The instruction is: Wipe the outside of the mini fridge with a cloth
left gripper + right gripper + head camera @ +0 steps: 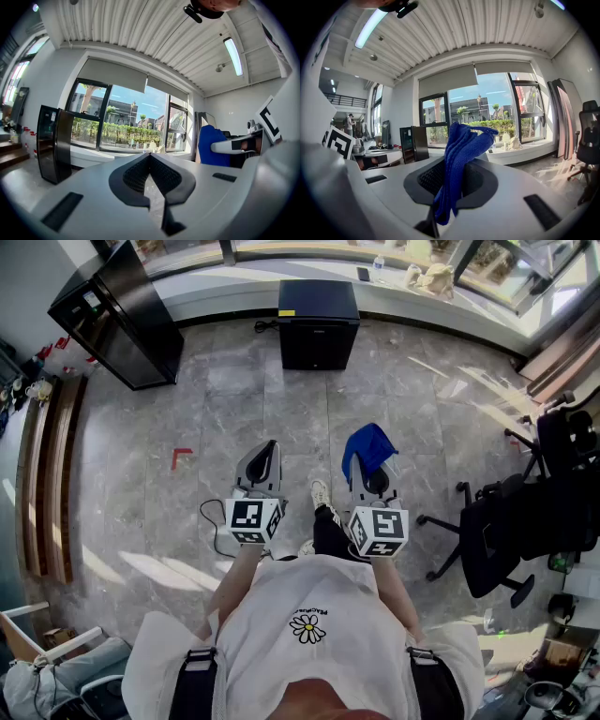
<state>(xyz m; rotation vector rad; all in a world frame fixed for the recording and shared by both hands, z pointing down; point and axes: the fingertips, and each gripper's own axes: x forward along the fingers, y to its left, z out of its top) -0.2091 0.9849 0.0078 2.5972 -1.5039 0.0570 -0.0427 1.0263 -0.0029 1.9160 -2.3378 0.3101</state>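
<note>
The black mini fridge (pixel 319 322) stands on the floor by the window wall, well ahead of both grippers. My right gripper (pixel 364 470) is shut on a blue cloth (pixel 368 448), which bunches up out of the jaws. In the right gripper view the cloth (pixel 459 154) hangs between the pads of that gripper (pixel 452 173) and hides what lies straight ahead. My left gripper (pixel 265 457) is held level beside it, shut with nothing in it (pixel 151 158). From the left gripper view the cloth (pixel 211 145) shows at the right.
A tall black glass-door cabinet (pixel 117 315) stands at the far left, also seen as the cabinet (pixel 54 143). Wooden benches (pixel 52 474) line the left side. Black office chairs (pixel 516 531) stand at the right. A red mark (pixel 181 457) is on the stone floor.
</note>
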